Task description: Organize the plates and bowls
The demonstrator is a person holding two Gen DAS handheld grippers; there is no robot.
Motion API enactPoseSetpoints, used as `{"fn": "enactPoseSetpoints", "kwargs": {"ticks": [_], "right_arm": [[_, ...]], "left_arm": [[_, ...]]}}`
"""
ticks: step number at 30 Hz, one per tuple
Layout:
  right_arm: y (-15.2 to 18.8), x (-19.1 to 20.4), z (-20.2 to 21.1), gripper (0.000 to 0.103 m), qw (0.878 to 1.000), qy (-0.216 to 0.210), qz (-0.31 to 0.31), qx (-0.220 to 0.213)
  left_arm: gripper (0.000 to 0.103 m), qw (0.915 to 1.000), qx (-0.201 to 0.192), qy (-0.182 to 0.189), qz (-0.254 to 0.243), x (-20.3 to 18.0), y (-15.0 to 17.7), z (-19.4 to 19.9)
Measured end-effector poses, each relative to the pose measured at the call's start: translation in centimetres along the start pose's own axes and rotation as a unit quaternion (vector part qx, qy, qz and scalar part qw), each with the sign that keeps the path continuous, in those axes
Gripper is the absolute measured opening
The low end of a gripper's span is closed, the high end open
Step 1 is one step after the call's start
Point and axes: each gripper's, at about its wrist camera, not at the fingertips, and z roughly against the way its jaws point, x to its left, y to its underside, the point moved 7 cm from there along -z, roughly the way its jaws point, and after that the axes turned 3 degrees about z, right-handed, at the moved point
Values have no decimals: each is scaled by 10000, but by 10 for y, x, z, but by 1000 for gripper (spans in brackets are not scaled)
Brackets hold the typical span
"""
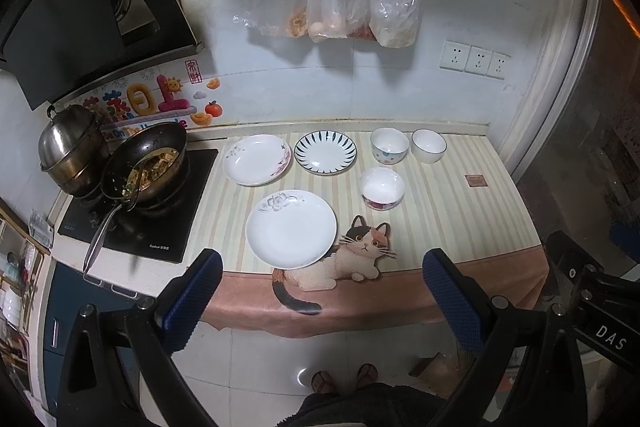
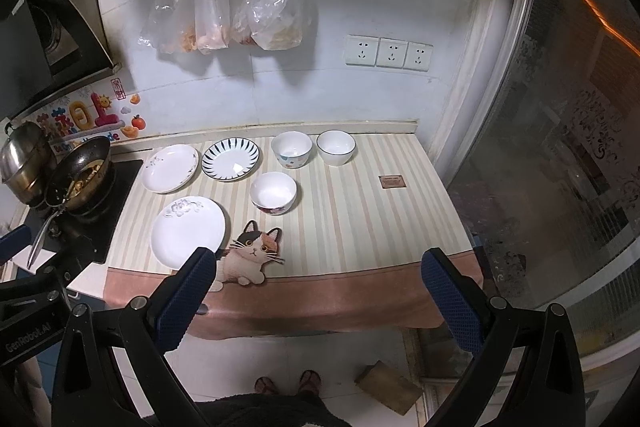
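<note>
Both grippers, left gripper (image 1: 322, 291) and right gripper (image 2: 318, 291), are held wide, empty; the round white floral-edged plate (image 1: 291, 229) at frame centre should be pinched at its rim.

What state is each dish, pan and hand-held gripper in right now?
White plate with grey flower: empty, nearest.
White plate with pink flowers: empty.
Blue-striped plate: empty.
Three white bowls: upright, unstacked.
Black wok: holds food.
Left hand-held gripper: open.
Right hand-held gripper: open.

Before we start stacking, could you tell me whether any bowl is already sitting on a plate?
No, all three bowls stand directly on the striped cloth, apart from the plates.
</note>
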Motion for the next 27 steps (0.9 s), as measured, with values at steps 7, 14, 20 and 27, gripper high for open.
{"fn": "enactPoseSetpoints", "kwargs": {"ticks": [7, 14, 20, 27], "right_arm": [[3, 0, 0, 103, 10000, -78, -18, 0], [2, 2, 3, 103, 9999, -114, -28, -10], [2, 5, 5, 103, 9998, -204, -26, -22], [3, 5, 9, 103, 9997, -244, -34, -62]], "left_arm": [[102, 10000, -4, 17, 16, 0, -1, 3], [102, 10000, 4, 24, 18, 2, -2, 3], [102, 10000, -20, 17, 23, 3, -5, 7], [102, 9999, -94, 26, 77, 10, -8, 18]]}}
